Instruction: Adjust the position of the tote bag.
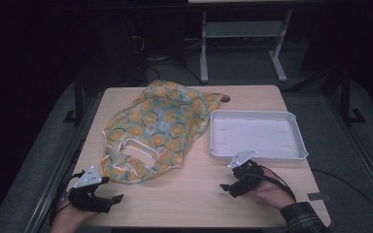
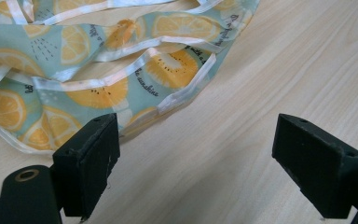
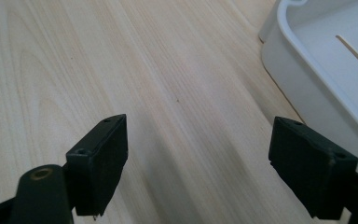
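I've got the lemon-print bag lying crumpled and flat on the counter, spread from the middle out toward ten o'clock, its white-trimmed handles at the near edge around seven o'clock of the cloth. In the left gripper view the bag runs off the top and left edges; there's small dark script printed among the lemon slices, one word looks like "sunshine", the rest too small and bent by folds for me to read.

My left gripper sits at seven o'clock on the counter, just short of the bag's near hem, fingers spread wide with nothing between them, only bare wood.

My right gripper is at five o'clock, well apart from the bag, fingers equally wide and holding nothing, over plain wood grain.

Just beyond it, at three o'clock, the white tray stands beside the bag's right edge; I can't tell whether they touch. In the right gripper view its corner is cut off at the right edge, a thin slot visible in its floor.
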`<state>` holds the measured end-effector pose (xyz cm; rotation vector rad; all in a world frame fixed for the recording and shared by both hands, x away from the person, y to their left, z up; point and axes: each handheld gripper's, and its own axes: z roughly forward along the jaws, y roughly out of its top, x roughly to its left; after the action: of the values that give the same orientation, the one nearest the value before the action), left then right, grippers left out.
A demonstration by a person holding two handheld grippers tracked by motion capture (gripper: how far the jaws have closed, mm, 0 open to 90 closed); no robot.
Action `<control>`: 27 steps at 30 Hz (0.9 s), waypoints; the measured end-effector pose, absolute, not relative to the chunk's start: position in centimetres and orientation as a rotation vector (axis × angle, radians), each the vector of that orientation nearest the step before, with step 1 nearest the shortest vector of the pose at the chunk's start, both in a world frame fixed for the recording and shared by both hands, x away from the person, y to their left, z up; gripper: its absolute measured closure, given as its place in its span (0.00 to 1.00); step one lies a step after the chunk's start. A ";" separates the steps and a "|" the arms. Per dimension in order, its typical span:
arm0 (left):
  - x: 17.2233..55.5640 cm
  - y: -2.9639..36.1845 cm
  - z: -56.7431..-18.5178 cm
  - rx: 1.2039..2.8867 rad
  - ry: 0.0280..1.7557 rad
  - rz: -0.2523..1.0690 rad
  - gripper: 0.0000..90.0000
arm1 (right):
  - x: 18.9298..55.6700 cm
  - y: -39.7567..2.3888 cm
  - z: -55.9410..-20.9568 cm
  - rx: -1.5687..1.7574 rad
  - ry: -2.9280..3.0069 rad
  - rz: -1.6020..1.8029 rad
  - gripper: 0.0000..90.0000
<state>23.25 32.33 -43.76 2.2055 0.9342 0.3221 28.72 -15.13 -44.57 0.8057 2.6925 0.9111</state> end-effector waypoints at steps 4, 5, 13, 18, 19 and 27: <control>23.3 32.3 -43.7 2.205 0.938 0.322 0.16 | 28.7 -15.1 -44.6 0.806 2.697 0.907 0.21; 23.3 32.4 -43.7 2.206 0.934 0.324 0.16 | 28.7 -15.1 -44.6 0.804 2.700 0.905 0.21; 23.7 32.5 -43.2 2.192 0.939 0.334 0.21 | 28.7 -15.0 -44.7 0.793 2.702 0.894 0.21; 24.2 32.8 -42.7 2.183 0.957 0.352 0.25 | 28.8 -15.0 -44.8 0.792 2.707 0.887 0.21; 24.3 32.8 -42.6 2.177 0.963 0.359 0.25 | 28.8 -15.0 -44.8 0.792 2.707 0.887 0.21; 26.0 33.9 -41.5 2.125 1.030 0.425 0.32 | 28.8 -14.8 -44.8 0.792 2.715 0.883 0.21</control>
<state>25.99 33.94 -41.51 2.1253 1.0302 0.4251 28.77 -14.83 -44.84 0.7920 2.7146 0.8835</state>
